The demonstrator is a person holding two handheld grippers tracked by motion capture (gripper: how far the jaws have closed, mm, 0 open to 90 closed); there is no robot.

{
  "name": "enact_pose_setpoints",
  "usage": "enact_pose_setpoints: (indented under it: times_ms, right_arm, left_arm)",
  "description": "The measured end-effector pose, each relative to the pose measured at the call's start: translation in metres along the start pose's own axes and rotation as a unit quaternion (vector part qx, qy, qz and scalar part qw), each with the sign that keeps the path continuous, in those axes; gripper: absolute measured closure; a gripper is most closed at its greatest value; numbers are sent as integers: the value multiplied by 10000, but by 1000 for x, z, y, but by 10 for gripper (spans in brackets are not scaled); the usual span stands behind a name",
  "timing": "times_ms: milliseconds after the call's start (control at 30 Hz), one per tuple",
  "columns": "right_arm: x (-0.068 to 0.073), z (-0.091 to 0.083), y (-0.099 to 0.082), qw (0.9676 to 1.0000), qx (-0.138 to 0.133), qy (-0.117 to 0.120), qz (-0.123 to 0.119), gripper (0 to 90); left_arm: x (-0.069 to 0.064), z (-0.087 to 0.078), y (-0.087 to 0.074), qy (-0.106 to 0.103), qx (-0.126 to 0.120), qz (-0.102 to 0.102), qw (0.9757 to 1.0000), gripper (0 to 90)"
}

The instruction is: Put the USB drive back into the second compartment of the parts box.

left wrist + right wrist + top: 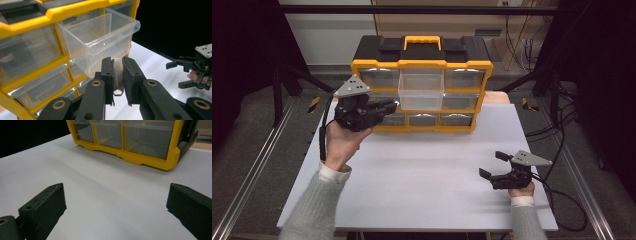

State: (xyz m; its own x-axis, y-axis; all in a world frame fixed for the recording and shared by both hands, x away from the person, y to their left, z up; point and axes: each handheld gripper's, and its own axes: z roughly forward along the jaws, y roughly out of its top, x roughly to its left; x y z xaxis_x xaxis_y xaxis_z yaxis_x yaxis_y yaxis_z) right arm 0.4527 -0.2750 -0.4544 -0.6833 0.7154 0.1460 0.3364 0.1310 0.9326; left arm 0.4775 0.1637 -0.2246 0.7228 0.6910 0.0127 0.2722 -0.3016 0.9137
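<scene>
At the bottom of the left gripper view, a small metal piece (118, 77) is being pinched between the closed left gripper (117, 75), just below the pulled-out clear drawer (100, 40) of the yellow organizer (422, 90). At lower right of the high view, the right gripper (494, 167) is being held wide open above the white table (422, 175).

A dim work bay with a white counter (422, 170) set inside a dark metal frame.

The counter's pale, matte top stands on a grey floor (262, 135), with silver rails (257, 165) running along both sides. Black frame posts (277, 85) rise at the left and right, braced by slanted struts, and a black bar crosses the top of the high view. Behind, a light wall panel (327, 35) meets a tan board (437, 22) hung with loose cables (517, 45). Yellow-and-black tape marks (314, 103) sit on the floor near both back corners. The far sides fall into deep shadow.
</scene>
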Motion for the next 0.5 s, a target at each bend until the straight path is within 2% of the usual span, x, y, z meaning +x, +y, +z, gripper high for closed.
enact_pose_setpoints:
  times_ms: [500]
  right_arm:
    - [0,0,0,10000,5,-7,1,27]
  left_arm:
    - [0,-3,26,48,-137,49,9999,788]
